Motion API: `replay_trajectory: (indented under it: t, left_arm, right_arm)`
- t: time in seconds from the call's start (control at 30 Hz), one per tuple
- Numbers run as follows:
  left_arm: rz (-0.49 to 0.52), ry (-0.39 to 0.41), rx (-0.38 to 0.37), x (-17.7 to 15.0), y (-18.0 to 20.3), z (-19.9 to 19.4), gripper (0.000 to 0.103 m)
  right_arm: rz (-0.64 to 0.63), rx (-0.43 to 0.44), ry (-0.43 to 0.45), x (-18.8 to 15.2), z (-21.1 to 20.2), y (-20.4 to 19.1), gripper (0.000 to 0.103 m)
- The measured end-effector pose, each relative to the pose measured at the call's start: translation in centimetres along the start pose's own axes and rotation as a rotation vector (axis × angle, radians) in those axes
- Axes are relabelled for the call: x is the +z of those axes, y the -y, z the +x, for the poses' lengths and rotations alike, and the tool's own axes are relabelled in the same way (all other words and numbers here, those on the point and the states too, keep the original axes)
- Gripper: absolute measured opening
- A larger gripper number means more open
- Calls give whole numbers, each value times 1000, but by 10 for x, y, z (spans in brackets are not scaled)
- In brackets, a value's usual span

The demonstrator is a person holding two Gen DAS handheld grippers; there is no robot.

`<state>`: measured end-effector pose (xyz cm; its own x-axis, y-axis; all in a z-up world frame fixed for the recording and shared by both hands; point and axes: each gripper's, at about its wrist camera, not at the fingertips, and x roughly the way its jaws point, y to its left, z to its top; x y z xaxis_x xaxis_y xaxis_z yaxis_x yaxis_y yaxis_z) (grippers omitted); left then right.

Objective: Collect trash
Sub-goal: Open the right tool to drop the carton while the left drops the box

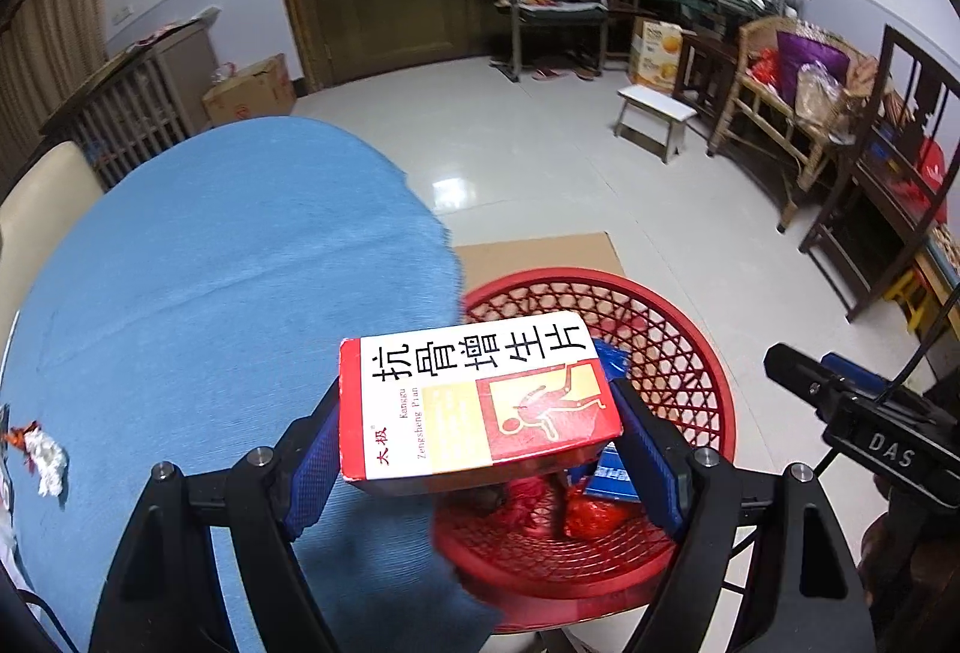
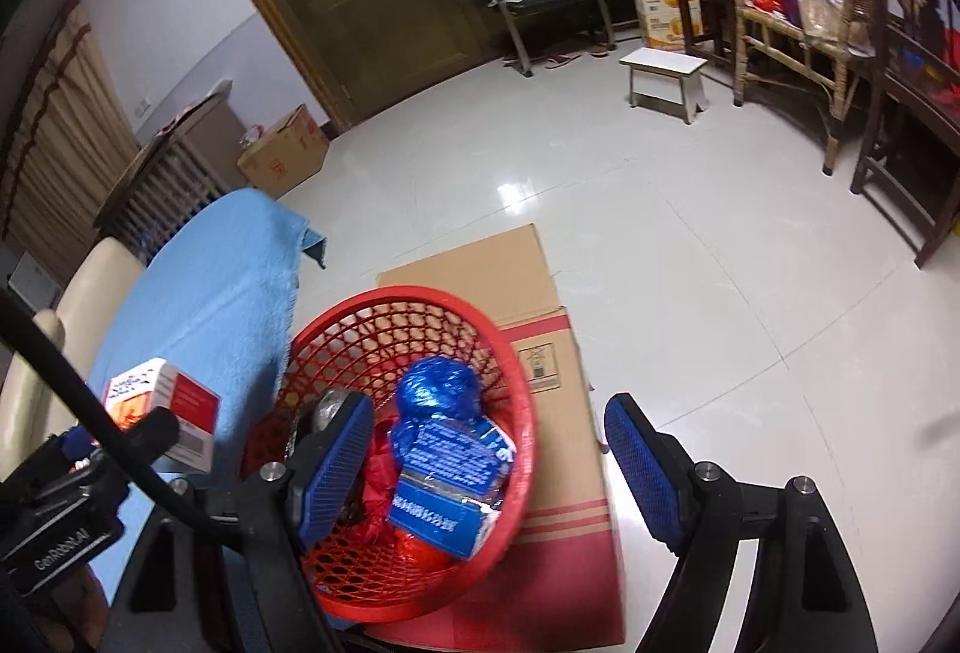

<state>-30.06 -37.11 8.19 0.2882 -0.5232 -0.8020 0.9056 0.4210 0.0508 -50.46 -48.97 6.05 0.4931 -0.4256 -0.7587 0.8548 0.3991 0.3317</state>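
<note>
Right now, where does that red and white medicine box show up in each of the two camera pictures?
Left wrist view: the medicine box sits at lower centre, clamped between the left gripper jaws, over the table edge and the basket.
Right wrist view: the box shows small at the lower left edge, above the blue tablecloth.
Shared landmark: the red basket on the floor.

We've got even, dim indoor light, with glare on the floor tiles (image 1: pixel 450 191). Fisheye bending darkens our corners, and motion blur smears the red basket (image 2: pixel 516 413) rim.
</note>
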Motion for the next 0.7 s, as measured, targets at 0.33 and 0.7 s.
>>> replay_trajectory:
  t: [0.33, 0.7]
  left_arm:
    - [14, -160, -58, 1, 16, 36, 84]
    - [-28, -132, -100, 2, 2, 22, 85]
  right_arm:
    - [21, -6, 22, 5, -7, 11, 82]
    - [-23, 2, 35, 7, -13, -8, 82]
